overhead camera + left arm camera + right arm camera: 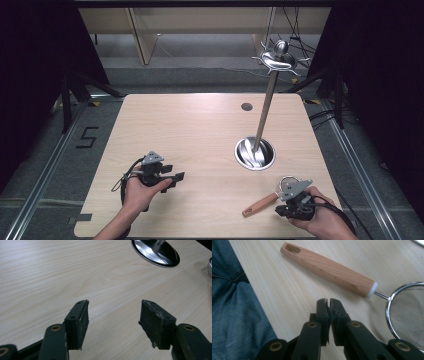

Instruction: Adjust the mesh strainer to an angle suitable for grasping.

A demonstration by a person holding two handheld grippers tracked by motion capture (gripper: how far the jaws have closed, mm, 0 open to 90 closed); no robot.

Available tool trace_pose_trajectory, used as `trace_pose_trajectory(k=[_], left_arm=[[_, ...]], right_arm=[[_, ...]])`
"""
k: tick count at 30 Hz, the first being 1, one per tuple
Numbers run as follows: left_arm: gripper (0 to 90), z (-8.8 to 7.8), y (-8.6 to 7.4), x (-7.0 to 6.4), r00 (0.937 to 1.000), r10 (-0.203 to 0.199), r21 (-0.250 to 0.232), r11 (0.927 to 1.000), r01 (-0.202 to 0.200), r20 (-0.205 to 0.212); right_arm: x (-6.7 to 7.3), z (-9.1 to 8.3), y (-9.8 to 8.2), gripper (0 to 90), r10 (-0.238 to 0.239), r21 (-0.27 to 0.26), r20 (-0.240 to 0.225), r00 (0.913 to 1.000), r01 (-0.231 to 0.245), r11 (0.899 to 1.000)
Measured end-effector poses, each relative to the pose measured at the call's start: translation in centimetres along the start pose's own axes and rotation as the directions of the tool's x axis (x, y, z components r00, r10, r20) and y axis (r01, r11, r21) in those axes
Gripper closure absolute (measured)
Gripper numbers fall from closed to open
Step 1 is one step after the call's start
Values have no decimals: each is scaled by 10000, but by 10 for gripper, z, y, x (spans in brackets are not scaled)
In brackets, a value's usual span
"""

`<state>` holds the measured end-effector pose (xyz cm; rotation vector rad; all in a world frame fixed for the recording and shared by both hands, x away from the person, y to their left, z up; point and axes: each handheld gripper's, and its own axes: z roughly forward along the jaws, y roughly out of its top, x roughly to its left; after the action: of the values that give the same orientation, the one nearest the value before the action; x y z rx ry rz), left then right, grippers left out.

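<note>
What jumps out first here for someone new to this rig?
The tall steel stand rising from its round base at the table's right, with hooked arms at the top. Next, the wood-handled mesh strainer lying flat near the right front corner, beside the right tool, whose jaws are shut on nothing. The left tool hangs open over bare tabletop at front left.

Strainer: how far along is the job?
Barely started. Done: nothing visibly; the hooks on the utensil stand are bare. In hand: the right gripper is shut and empty just beside the strainer, which lies flat on the table; the left gripper is open and empty. Left: probably gripping the wooden handle and hanging it.
</note>
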<state>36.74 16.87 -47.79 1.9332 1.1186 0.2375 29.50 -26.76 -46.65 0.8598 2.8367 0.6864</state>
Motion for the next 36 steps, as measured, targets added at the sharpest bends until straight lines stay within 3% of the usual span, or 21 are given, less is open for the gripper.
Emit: trace_pose_trajectory(k=[4, 8, 10, 12, 19, 25, 36], left_arm=[[392, 0, 0, 0, 10000, 5, -3, 10000, -5, 2], [392, -1, 0, 0, 9999, -128, -206, 9997, 129, 29], [392, -2, 0, 2, 10000, -9, -90, 10000, 10, 35], [393, -2, 0, 1, 9998, -196, -247, 9995, 196, 12], [393, -3, 1, 1, 10000, -50, -179, 9998, 51, 45], [393, -2, 1, 1, 9998, -204, -308, 9993, 204, 21], [393, -3, 1, 1, 9998, -160, -271, 9995, 162, 71]], right_arm=[[7, 3, 8, 900, -17, 279, -204, 9998, 23, 9996], [15, 8, 20, 900, 181, 753, 76, 9998, -186, 9970], [16, 11, 26, 900, 305, 822, 122, 9995, -314, 9961], [18, 13, 32, 900, 458, 949, 224, 9987, -477, 9943], [20, 23, 46, 900, 856, 1528, 343, 9957, -899, 9842], [20, 29, 57, 900, 1145, 1549, 367, 9927, -1188, 9808], [17, 45, 80, 900, 952, 1529, 521, 9941, -1021, 9829]])
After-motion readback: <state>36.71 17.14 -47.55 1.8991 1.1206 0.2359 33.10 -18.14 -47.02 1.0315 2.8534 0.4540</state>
